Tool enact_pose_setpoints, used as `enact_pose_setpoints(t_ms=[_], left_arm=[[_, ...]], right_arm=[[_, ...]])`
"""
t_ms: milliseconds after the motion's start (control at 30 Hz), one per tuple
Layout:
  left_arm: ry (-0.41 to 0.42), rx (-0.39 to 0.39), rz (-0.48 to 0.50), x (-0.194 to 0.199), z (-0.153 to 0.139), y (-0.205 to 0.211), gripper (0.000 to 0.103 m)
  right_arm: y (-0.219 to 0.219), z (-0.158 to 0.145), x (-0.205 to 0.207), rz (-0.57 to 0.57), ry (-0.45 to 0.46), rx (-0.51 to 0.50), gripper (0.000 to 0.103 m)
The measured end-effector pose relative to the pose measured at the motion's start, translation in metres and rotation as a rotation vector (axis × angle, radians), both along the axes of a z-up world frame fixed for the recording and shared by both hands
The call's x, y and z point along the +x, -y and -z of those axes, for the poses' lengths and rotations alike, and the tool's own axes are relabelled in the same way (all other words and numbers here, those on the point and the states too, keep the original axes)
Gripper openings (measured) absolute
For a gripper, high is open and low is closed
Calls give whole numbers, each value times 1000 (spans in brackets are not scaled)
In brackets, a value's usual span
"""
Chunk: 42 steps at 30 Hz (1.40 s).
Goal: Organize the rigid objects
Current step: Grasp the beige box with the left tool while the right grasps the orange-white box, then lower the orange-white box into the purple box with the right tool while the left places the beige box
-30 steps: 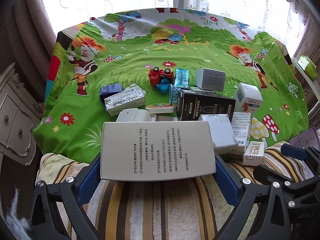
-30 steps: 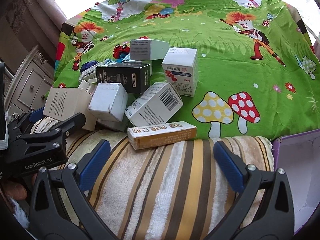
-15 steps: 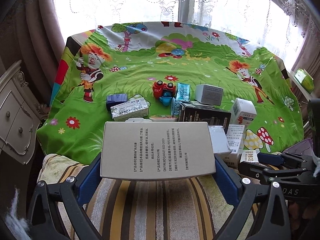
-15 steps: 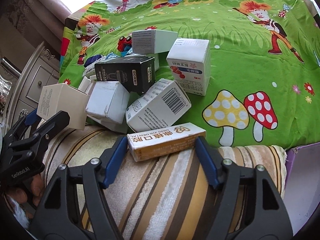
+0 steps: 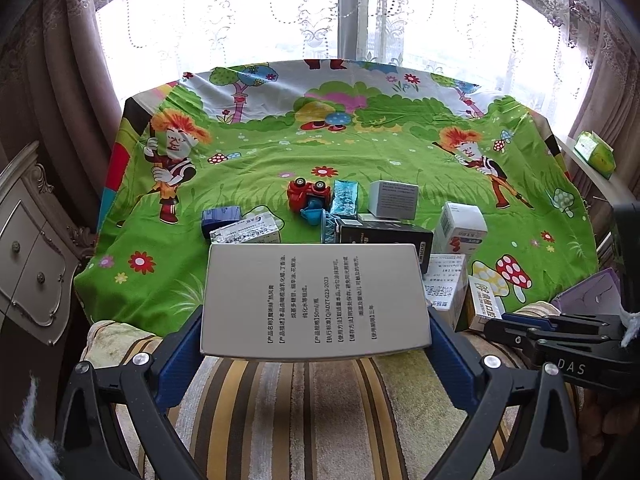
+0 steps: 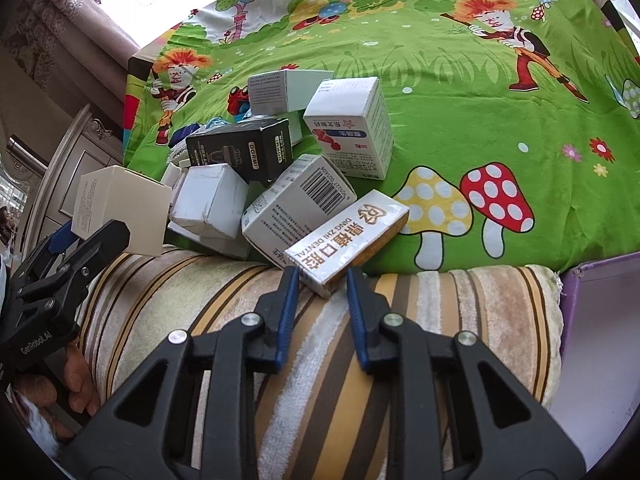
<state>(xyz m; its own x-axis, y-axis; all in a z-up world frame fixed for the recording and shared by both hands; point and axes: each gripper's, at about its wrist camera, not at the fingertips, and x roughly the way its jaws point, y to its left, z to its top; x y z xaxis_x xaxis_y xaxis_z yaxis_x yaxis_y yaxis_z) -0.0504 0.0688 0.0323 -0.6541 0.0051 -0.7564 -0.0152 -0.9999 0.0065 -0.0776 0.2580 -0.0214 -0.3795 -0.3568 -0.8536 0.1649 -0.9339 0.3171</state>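
Observation:
My left gripper (image 5: 316, 322) is shut on a large pale box with black Chinese print (image 5: 316, 300), held flat above the striped towel; that box (image 6: 120, 204) also shows at the left of the right wrist view. My right gripper (image 6: 322, 286) points down at a narrow white and orange dental box (image 6: 348, 240) that lies slanted on the edge of the cartoon cloth. Its jaws are closing, and the blue pads (image 6: 288, 300) touch both sides of the box's near end. In the left wrist view the right gripper (image 5: 520, 322) sits low at the right, by the same box (image 5: 486, 300).
A pile of cartons lies behind the dental box: a barcode box (image 6: 296, 204), a black box (image 6: 240, 148), a white cube (image 6: 352, 128). A red toy car (image 5: 308, 196) is further back. A purple bin (image 6: 600, 320) stands at the right, a dresser (image 5: 28, 260) at the left.
The right gripper's jaws went from wide apart to close around the dental box's end, and the box turned from crosswise to slanting away. The left gripper rose a little, still holding the pale box.

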Motion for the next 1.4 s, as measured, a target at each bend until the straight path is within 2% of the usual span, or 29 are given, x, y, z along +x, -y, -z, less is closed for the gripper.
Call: enact_pose_setpoints(t_ms=[133,200,267,333,633,700,800,833,1133,1400], left_arm=[[2,1,11,0,1,-2,100],[3,4,11,0,2,-2,101],[6,9,12,0,2,-2,101],[8,14,14,0,3,-2,101],[12,53,4,-1,5,5,101],[15,62,3,-1,6,6,101],[15,70,1,-1,6,6,101],[14,71,0,-1,6,6,100],[-6,84,10,2,0,5,100],[-42,111,123,14,-14,-25,100]], right_arm=[[-7,-5,6,42,-13,11,26],[-10,-8,7,70,-16,20,40],[-5,-14,6,63,-23,27,73],[4,-15,3,57,-8,57,81],[27,-1,-27,100,73,216,81],[27,3,-32,115,88,243,77],[25,10,-38,118,114,225,55],[24,12,-40,115,126,214,44],[4,2,-21,126,78,112,38],[-32,-25,21,178,-24,95,38]])
